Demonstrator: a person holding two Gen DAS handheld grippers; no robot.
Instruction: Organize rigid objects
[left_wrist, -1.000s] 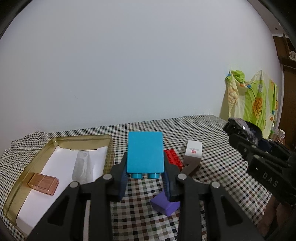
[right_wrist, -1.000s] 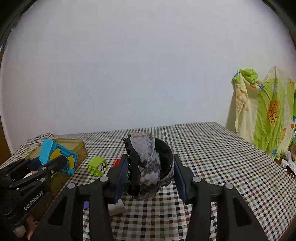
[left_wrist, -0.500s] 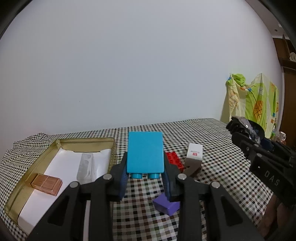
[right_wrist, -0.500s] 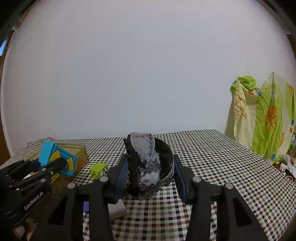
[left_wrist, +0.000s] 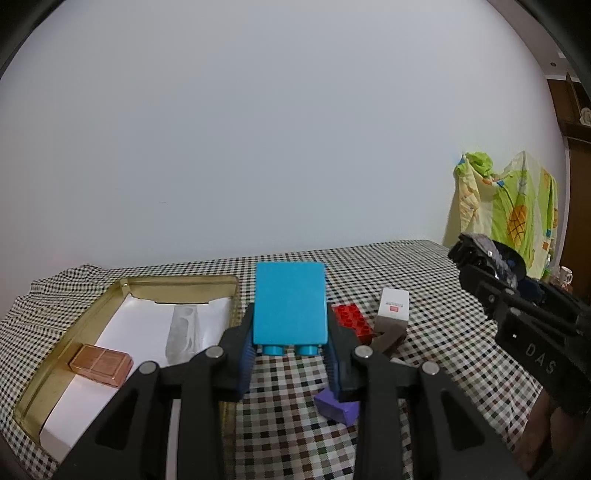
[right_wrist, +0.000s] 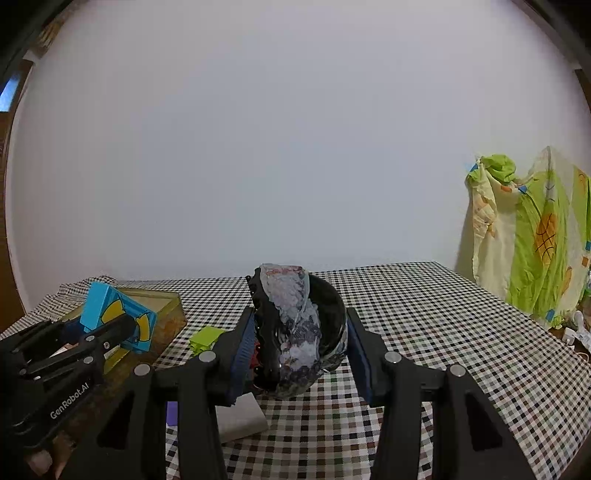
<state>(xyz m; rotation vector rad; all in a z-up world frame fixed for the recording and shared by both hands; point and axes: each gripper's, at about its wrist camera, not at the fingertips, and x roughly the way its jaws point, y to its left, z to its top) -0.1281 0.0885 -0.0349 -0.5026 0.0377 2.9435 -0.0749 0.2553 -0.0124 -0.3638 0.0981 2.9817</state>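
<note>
In the left wrist view my left gripper (left_wrist: 291, 354) is shut on a light blue block (left_wrist: 290, 306), held above the checked tablecloth. Left of it lies a gold tray (left_wrist: 177, 282) lined with white paper, holding a copper-coloured box (left_wrist: 100, 363) and a clear plastic piece (left_wrist: 181, 328). In the right wrist view my right gripper (right_wrist: 299, 350) is shut on a dark rounded object (right_wrist: 295, 325) with a grey mottled surface, also off the table. The left gripper (right_wrist: 110, 332) with its blue block (right_wrist: 118, 317) shows at the left, beside the tray (right_wrist: 170, 314).
On the cloth lie a red brick (left_wrist: 351, 319), a small white box (left_wrist: 394, 303) on a brown piece (left_wrist: 389, 332), a purple block (left_wrist: 338, 406) and a green brick (right_wrist: 207, 336). A green-yellow cloth (right_wrist: 535, 240) hangs at the right beyond the table (right_wrist: 424, 314).
</note>
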